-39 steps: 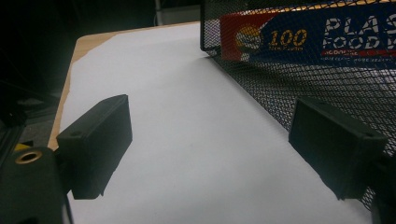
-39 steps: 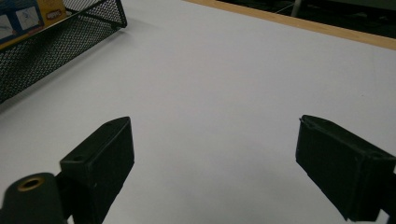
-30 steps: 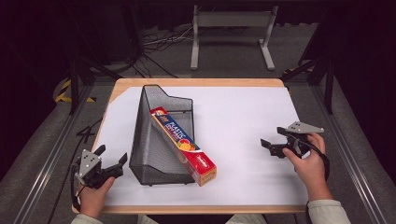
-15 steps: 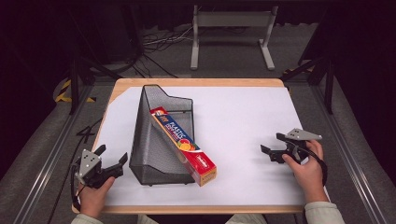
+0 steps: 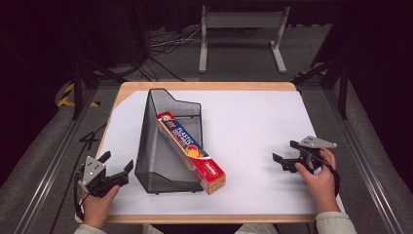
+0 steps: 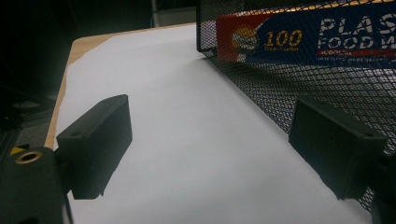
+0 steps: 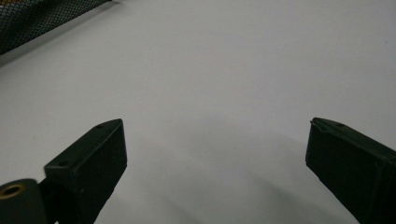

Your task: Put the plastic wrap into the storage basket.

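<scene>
A black wire-mesh file holder (image 5: 163, 146) stands on the white sheet, left of centre. A red and blue plastic food wrap box (image 5: 192, 150) leans inside it, its near end poking out of the front. My left gripper (image 5: 117, 161) rests open at the table's near left corner, just left of the holder. In the left gripper view the left gripper (image 6: 210, 106) holds nothing, with the mesh wall (image 6: 275, 88) by its right jaw and the box (image 6: 322, 39) behind the mesh. My right gripper (image 5: 285, 151) is open at the near right; the right gripper (image 7: 215, 128) has only white sheet between its jaws.
The white sheet (image 5: 253, 122) covers most of the wooden table (image 5: 209, 86). A white metal stand (image 5: 241, 22) and cables lie on the floor beyond the far edge. A corner of the mesh holder (image 7: 37, 16) shows at the right gripper view's top left.
The right hand and its gripper have drifted slightly down toward the near edge of the table. The left gripper, holder and box have stayed put.
</scene>
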